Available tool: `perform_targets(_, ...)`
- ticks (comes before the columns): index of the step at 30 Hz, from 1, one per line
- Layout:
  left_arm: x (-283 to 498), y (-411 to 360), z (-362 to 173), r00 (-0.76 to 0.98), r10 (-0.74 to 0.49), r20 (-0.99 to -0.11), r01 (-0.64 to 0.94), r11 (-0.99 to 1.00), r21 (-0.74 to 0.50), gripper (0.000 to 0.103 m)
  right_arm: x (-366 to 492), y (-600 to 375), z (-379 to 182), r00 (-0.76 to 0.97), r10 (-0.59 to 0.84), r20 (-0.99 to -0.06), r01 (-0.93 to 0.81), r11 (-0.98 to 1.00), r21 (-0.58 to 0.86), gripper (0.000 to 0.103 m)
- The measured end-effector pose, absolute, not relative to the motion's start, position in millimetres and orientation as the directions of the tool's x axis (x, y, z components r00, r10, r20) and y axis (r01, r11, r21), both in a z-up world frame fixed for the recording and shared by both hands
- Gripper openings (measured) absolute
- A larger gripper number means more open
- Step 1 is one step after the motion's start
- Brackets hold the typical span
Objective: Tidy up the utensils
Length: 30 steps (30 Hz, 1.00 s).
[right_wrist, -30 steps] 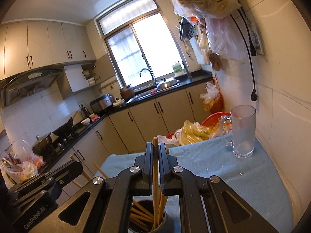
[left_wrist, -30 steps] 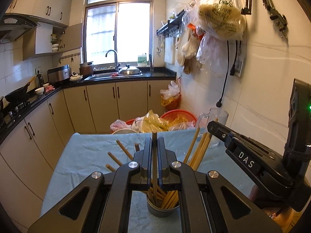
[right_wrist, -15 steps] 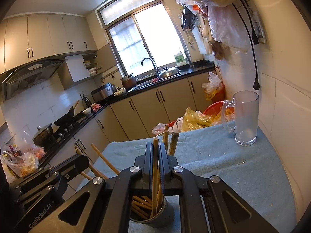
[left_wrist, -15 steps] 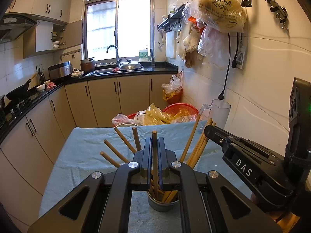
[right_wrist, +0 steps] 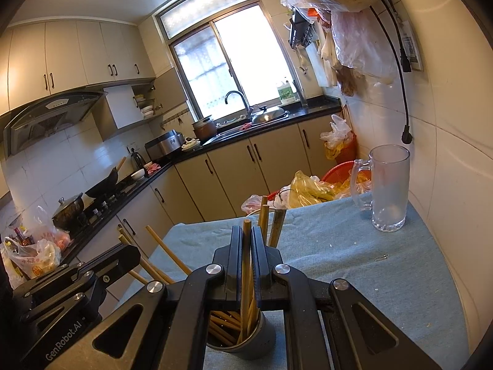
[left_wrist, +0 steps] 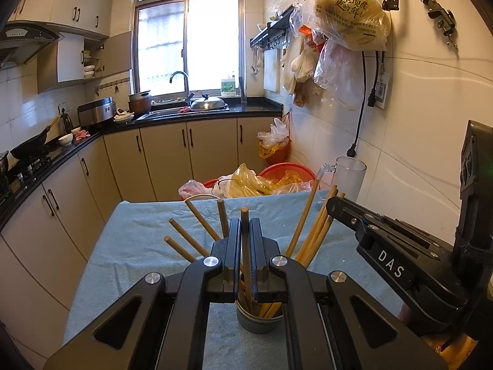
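Note:
A grey metal cup (left_wrist: 258, 320) stands on the blue cloth and holds several wooden chopsticks (left_wrist: 311, 231) that fan out. My left gripper (left_wrist: 245, 225) is shut on one dark chopstick (left_wrist: 245, 215), held upright above the cup. My right gripper (right_wrist: 246, 231) is shut on one light chopstick (right_wrist: 246, 225), its lower end inside the cup (right_wrist: 246, 339). Each gripper's body shows in the other's view: the right one (left_wrist: 400, 265) to the right of the cup, the left one (right_wrist: 67, 280) to the left.
A clear glass mug (right_wrist: 389, 188) stands at the far right of the blue-clothed table (right_wrist: 369, 262), near the tiled wall. Red baskets with plastic bags (left_wrist: 262, 182) sit beyond the far edge. Kitchen counters (left_wrist: 92, 135) run along the left and back.
Both grippers have risen and drawn back from the cup, each keeping its chopstick. More of the cup and the fanned chopsticks now shows.

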<state>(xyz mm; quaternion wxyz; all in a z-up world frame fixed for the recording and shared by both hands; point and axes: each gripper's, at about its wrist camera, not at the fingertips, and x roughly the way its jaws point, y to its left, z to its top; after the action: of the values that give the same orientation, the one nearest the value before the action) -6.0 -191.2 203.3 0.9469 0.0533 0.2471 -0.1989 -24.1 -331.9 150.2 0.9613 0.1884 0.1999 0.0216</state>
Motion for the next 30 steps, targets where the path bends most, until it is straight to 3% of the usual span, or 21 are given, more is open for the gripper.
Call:
perform_targets(21,-24,-184,213,0.835,-0.335,-0.436,0.394,0.918,0.049,0.005,-33,-337,167,0.933,0.100,-0.346,0.037,0.928,0.370,0.006)
perform_targets(30,-10,-150,240,0.832,-0.372,-0.411,0.372,0.925,-0.084,0.005,-37,-336,175,0.939,0.094,-0.331,0.038,0.929,0.369,0.006)
